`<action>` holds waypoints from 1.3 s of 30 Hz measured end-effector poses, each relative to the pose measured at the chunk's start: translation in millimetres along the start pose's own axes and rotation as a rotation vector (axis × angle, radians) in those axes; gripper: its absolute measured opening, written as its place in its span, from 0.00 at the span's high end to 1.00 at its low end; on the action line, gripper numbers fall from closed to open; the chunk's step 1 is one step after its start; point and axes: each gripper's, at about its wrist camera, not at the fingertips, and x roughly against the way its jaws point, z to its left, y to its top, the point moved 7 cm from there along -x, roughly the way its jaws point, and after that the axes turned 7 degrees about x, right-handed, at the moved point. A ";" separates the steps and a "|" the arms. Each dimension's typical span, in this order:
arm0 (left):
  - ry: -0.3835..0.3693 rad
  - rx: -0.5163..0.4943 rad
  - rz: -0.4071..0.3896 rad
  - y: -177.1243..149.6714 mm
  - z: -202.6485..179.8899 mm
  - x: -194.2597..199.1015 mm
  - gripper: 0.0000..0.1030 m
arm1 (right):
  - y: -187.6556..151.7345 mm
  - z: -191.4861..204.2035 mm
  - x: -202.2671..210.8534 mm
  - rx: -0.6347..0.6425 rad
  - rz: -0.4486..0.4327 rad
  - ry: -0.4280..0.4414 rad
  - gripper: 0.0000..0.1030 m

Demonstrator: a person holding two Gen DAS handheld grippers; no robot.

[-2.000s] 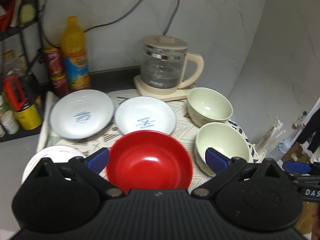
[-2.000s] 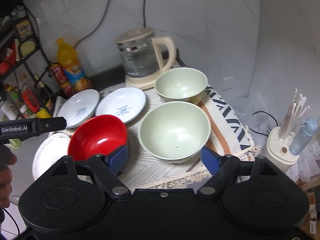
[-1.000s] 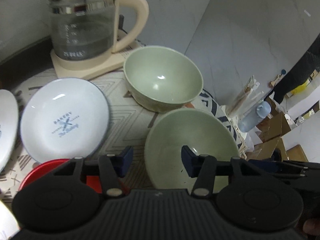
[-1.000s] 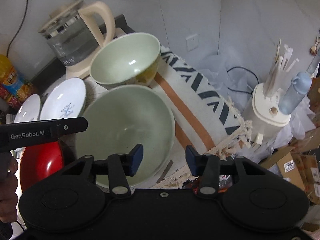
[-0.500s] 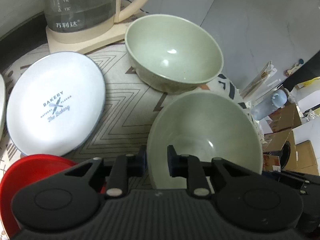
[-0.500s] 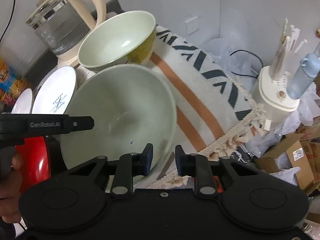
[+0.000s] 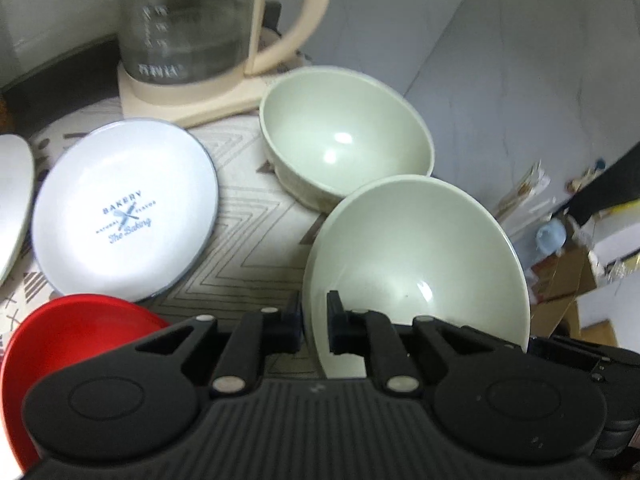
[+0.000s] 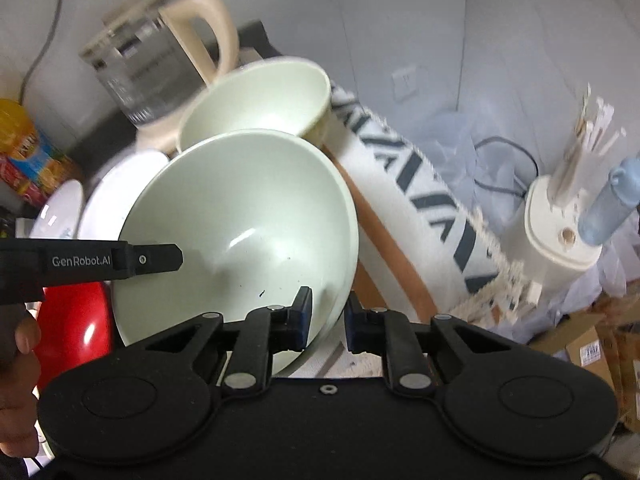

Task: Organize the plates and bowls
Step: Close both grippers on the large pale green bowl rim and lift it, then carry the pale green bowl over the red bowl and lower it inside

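The left gripper (image 7: 314, 322) is clamped on the near rim of the near green bowl (image 7: 416, 264), one finger inside the wall and one outside. The right gripper (image 8: 327, 320) is clamped on the opposite side of the same bowl's rim (image 8: 240, 236), again with one finger on each face of the wall. The bowl is tilted, with its opening turned toward the left side of the table.

To the left of the held bowl, a red bowl (image 7: 76, 340) rests at the near edge of the patterned tablecloth (image 7: 248, 240). Just beyond the red bowl lies a white plate (image 7: 124, 208) printed with blue bakery lettering. A second white plate (image 7: 12, 196) lies further left, cut off by the frame edge.

Behind the held bowl sits the far green bowl (image 7: 344, 136), upright on the cloth. From the left wrist view the two green bowls appear close together; contact cannot be determined.

At the rear stands a glass kettle (image 7: 192, 28) on its cream base, against the wall.
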 end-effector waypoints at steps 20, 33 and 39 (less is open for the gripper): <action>0.036 0.092 -0.285 7.3 6.8 121.7 0.90 | 43.3 43.6 71.7 0.170 -0.214 0.125 0.84; 0.121 0.185 -0.318 -16.8 51.7 151.2 0.90 | 31.1 93.3 71.0 0.279 -0.193 0.215 0.83; 0.160 0.231 -0.319 -29.1 74.5 158.7 0.90 | 23.2 115.8 63.4 0.335 -0.152 0.250 0.83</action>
